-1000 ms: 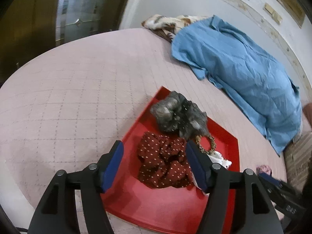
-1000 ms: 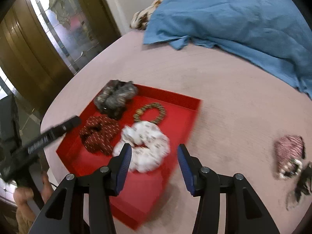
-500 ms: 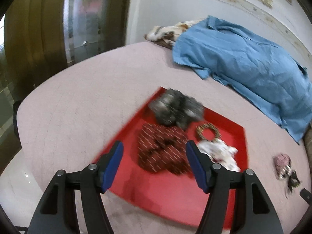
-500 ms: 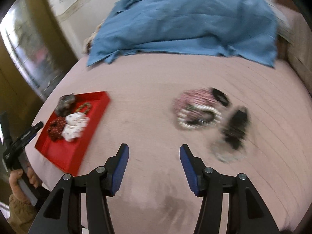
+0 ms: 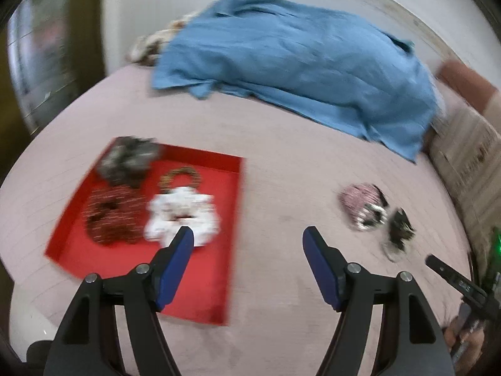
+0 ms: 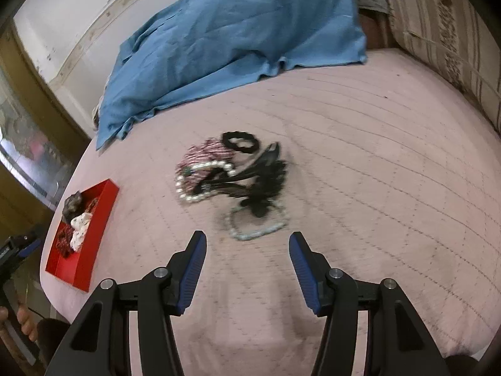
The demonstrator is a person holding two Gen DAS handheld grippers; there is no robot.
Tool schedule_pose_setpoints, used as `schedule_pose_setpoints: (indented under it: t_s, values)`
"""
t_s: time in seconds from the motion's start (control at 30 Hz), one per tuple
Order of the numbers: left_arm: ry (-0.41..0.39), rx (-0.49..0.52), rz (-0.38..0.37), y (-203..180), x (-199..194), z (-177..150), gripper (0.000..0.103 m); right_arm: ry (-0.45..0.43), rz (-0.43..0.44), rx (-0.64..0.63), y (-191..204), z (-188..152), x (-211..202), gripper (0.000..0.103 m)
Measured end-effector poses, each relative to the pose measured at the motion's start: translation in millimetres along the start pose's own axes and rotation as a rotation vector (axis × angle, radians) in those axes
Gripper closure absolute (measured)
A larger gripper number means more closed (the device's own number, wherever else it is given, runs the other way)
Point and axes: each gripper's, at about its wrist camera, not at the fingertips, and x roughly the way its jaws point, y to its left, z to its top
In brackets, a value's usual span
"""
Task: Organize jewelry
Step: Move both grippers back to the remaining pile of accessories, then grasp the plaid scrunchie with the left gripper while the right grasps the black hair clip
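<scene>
Both tools hang above a pink quilted bed (image 6: 360, 144) with nothing between their blue pads. Left tool (image 5: 247, 244) has its jaws apart and opening wider; it hovers over the bedspread just at the 3 o'clock edge of a red tray (image 5: 194, 288). Inside that tray lie a grey scrunchie (image 5: 128, 159) at 11 o'clock, a dark red dotted scrunchie (image 5: 112, 213) below it, a white scrunchie (image 5: 183, 213) beside that, and a brown beaded ring (image 5: 181, 175) above the white one.

Right tool (image 6: 247, 247) also stands apart and empty, pointing at the loose pile toward 12 o'clock: a pink striped scrunchie (image 6: 203, 153), a pearl bracelet (image 6: 194, 195) draped over it, a black hair tie (image 6: 239, 141), a black feathery piece (image 6: 266, 181) and a pale bead bracelet (image 6: 260, 230) nearest the pads. A blue cloth (image 6: 238, 34) covers the far side of the bed. Motion blur softens the small pieces.
</scene>
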Motion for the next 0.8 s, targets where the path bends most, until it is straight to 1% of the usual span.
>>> schedule_pose_setpoints:
  t_s: [0.1,0.2,0.33,0.43,0.53,0.6,0.7,0.8]
  values:
    - [0.045,0.046,-0.048,-32.7,17.4,4.2,0.032,-0.004,0.007,0.023,-15.7,2.1,3.6,0.044]
    - [0.072,0.058,-0.092,-54.1,33.8,8.8,0.032,-0.012,0.017,0.042,-27.5,7.0,7.4,0.044]
    - [0.119,0.069,-0.111,-81.9,64.8,18.0,0.032,-0.03,0.043,0.063,-39.1,19.3,15.9,0.044]
    - [0.165,0.046,-0.138,-94.6,87.6,23.8,0.032,-0.039,0.072,0.061,-43.7,30.8,25.5,0.044]
    - [0.194,0.023,-0.144,-105.2,110.1,31.4,0.032,-0.041,0.105,0.06,-45.1,43.0,40.7,0.044]
    - [0.214,0.012,-0.146,-111.0,127.0,37.7,0.032,-0.036,0.135,0.077,-46.8,49.4,51.0,0.044]
    - [0.239,-0.006,-0.155,-116.7,149.2,45.8,0.032,-0.016,0.204,0.111,-49.5,58.4,65.5,0.044]
    - [0.274,-0.017,-0.152,-125.0,176.5,50.8,0.032,-0.005,0.232,0.106,-47.3,63.4,75.6,0.044]
